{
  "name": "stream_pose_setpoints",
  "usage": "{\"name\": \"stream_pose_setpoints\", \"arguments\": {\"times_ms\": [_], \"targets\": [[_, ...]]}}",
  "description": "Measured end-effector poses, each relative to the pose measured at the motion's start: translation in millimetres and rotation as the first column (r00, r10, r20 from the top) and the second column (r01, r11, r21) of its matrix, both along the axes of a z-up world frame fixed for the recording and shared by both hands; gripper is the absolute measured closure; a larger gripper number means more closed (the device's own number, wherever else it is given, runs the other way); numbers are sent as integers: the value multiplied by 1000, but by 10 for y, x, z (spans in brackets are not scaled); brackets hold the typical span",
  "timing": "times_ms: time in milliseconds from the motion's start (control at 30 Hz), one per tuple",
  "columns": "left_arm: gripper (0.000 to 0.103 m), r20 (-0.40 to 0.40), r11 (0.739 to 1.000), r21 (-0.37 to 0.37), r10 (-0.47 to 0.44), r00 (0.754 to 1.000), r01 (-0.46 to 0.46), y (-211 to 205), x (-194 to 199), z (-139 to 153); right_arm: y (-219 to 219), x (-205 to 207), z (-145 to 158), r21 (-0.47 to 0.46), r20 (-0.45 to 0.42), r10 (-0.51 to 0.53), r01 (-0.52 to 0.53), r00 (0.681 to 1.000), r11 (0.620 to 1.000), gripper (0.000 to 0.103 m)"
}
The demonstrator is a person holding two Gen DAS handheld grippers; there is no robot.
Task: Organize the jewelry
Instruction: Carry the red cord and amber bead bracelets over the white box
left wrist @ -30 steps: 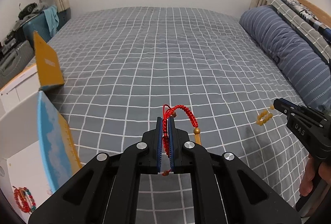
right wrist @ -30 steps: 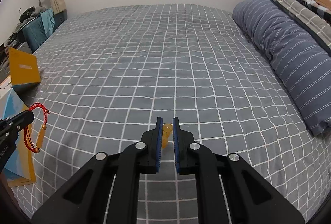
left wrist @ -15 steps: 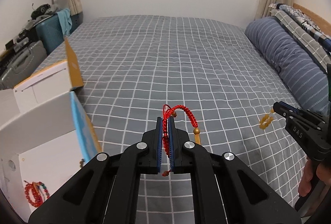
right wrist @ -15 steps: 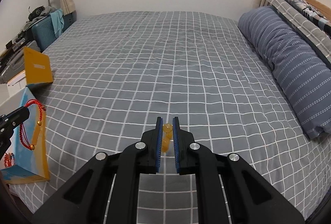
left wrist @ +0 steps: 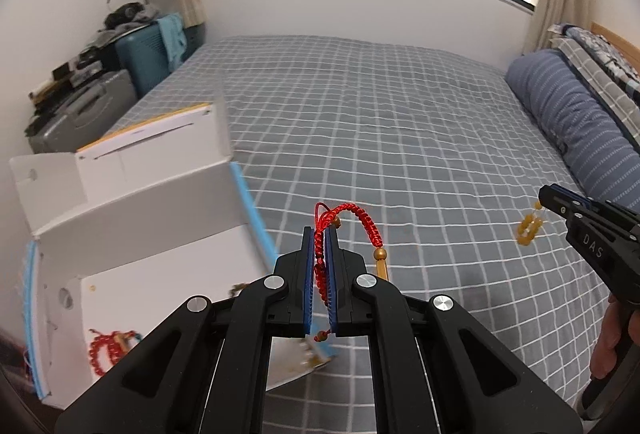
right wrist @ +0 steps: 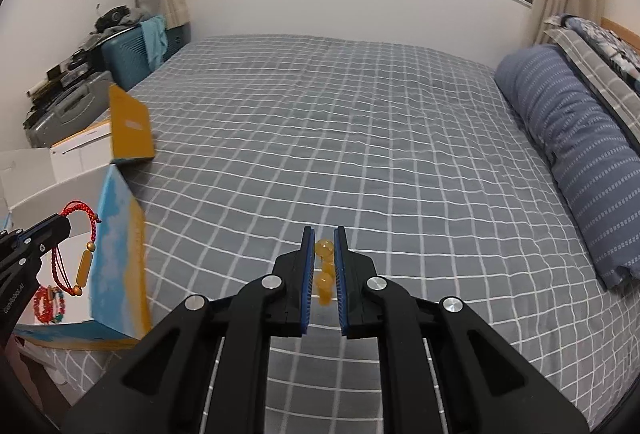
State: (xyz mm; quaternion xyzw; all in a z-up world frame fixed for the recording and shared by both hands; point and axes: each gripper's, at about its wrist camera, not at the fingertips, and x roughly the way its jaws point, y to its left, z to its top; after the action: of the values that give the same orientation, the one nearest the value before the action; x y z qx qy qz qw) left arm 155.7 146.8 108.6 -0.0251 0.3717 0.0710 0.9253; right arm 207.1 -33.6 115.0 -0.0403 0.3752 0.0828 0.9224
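My left gripper is shut on a red braided cord bracelet with gold beads, which loops out past the fingertips above the bed. It hangs beside the open white box, just right of the box's blue wall. My right gripper is shut on a yellow bead bracelet, held over the grey checked bedspread. In the left wrist view the right gripper shows at the right edge with the yellow beads dangling. In the right wrist view the left gripper carries the red bracelet over the box.
Red and teal bead bracelets lie on the box floor. The box's yellow lid flap stands up behind it. Suitcases and clutter sit left of the bed. A striped blue pillow lies along the right side. A hand grips the right tool.
Both grippers have risen and shifted left toward the box, each still holding its bracelet. The open box now fills more of the left wrist view.
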Motion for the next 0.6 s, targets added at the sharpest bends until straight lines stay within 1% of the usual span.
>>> {"name": "stream_pose_setpoints", "arguments": {"times_ms": [367,600], "targets": [[98,8,995,3,101,995,-101,550,-355,131,696,-164,137,30,21,101,-101,995,994,94],[98,14,984,7,178,984,-179,960,-567,198,1169,-318,199,33,40,165,-167,985,985,94]]}}
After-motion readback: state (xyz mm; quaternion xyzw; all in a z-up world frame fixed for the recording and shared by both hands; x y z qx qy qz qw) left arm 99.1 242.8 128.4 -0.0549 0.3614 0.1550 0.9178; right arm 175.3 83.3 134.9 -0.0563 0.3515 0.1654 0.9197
